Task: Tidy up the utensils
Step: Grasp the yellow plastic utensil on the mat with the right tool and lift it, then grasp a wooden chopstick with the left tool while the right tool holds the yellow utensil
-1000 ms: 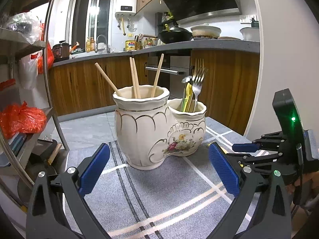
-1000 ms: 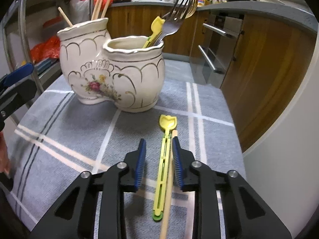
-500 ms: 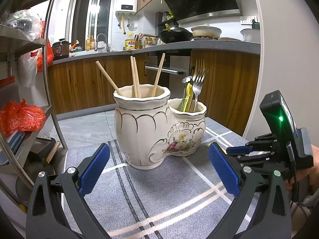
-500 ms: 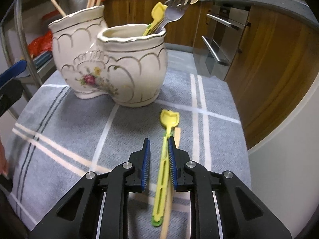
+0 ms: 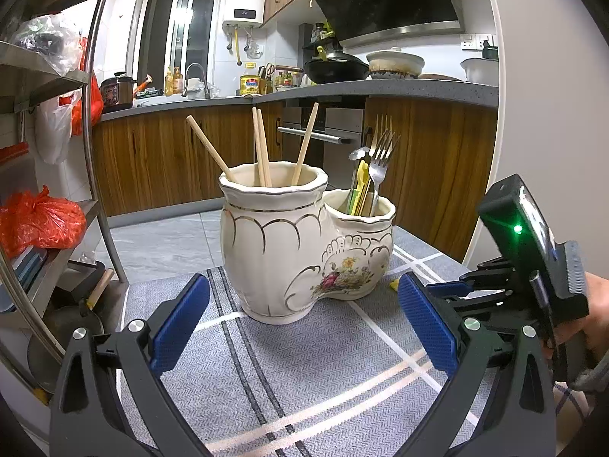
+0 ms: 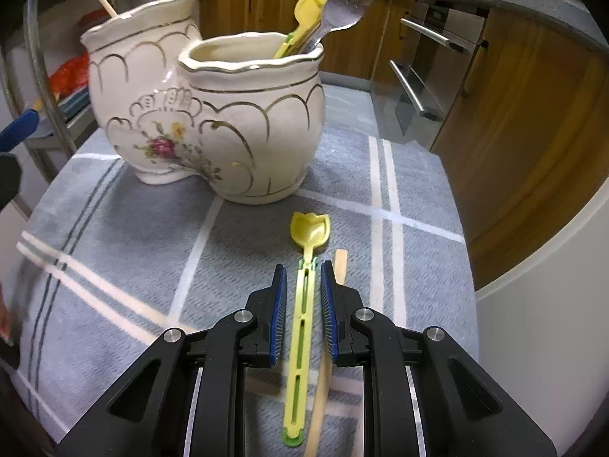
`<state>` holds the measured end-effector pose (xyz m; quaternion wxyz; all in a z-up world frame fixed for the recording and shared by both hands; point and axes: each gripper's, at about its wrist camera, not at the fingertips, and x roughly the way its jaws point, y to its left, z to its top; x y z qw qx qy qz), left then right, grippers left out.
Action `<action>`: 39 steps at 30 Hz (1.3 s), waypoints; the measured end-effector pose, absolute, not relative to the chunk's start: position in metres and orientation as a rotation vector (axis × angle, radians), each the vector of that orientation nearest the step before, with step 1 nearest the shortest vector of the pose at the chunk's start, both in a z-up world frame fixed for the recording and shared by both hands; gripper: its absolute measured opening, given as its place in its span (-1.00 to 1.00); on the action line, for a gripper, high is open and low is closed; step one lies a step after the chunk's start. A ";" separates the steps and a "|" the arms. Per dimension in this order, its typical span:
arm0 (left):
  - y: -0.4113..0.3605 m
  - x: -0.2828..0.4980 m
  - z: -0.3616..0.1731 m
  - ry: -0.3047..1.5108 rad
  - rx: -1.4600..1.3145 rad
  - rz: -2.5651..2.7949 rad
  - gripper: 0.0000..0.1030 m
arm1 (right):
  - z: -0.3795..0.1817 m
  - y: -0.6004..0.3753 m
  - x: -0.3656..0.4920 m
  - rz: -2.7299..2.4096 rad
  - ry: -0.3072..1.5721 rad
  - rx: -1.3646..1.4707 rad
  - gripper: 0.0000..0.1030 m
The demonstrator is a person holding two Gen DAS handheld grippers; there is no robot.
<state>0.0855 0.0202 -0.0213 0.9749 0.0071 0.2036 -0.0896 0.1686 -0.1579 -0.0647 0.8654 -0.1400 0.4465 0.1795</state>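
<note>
A cream double-pot ceramic holder (image 5: 304, 243) stands on a grey striped cloth (image 5: 304, 381); it also shows in the right wrist view (image 6: 213, 122). Its larger pot holds wooden chopsticks (image 5: 260, 148), its smaller pot forks (image 5: 380, 152) and a yellow utensil. A yellow tulip-shaped spoon (image 6: 306, 293) lies on the cloth beside a wooden chopstick (image 6: 340, 262). My right gripper (image 6: 303, 297) straddles the spoon's handle, jaws narrowly apart on either side of it. My left gripper (image 5: 300, 320) is wide open and empty, in front of the holder.
A metal shelf rack (image 5: 57, 152) with red bags stands to the left. Wooden kitchen cabinets (image 5: 437, 160) and an oven lie behind. The table's right edge (image 6: 468, 266) is close to the spoon.
My right gripper has moved forward along the spoon and narrowed its jaws around the handle. The left gripper has stayed still and open.
</note>
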 end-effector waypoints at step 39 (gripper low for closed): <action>-0.140 0.125 -0.051 0.782 0.013 -0.236 0.21 | -0.009 -0.285 0.120 0.272 0.513 0.115 -0.80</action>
